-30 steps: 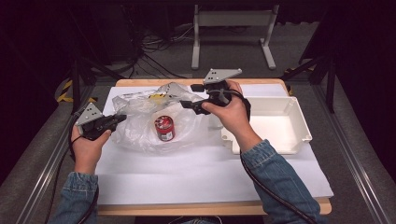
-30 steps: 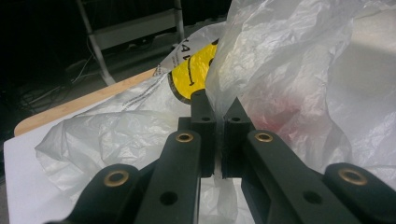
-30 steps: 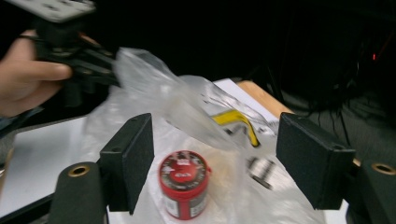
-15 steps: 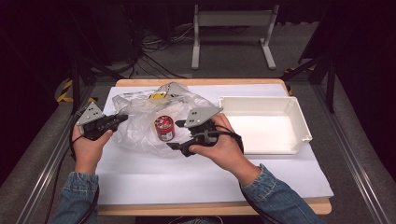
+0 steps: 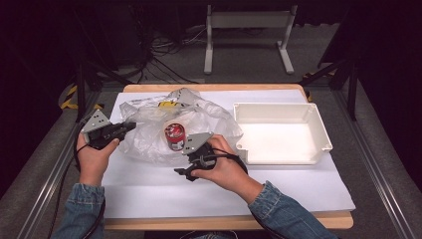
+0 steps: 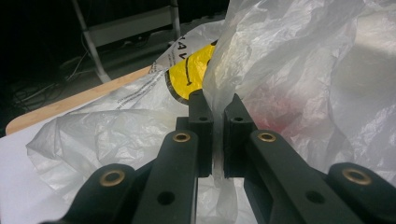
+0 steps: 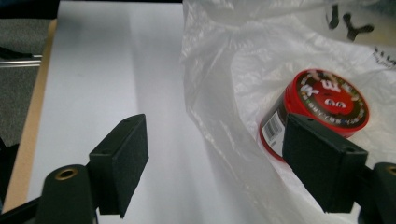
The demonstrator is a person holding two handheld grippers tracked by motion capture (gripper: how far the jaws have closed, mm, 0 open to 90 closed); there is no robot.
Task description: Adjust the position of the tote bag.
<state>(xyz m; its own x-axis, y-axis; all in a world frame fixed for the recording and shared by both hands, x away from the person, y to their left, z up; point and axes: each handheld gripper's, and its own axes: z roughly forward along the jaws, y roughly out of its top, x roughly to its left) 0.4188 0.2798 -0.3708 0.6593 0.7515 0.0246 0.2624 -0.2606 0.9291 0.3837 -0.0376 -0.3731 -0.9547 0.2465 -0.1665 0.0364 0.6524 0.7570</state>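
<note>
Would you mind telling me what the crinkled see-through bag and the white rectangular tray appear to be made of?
The crinkled see-through bag looks like thin plastic film: translucent, glossy and wrinkled, with the red can showing through it. The white rectangular tray seems to be moulded rigid plastic, matt and smooth, with a rolled rim.

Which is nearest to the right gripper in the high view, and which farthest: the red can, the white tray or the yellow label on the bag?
1. Red can, just left of the right gripper.
2. Yellow label, farther back on the bag.
3. White tray, off to the right.
</note>
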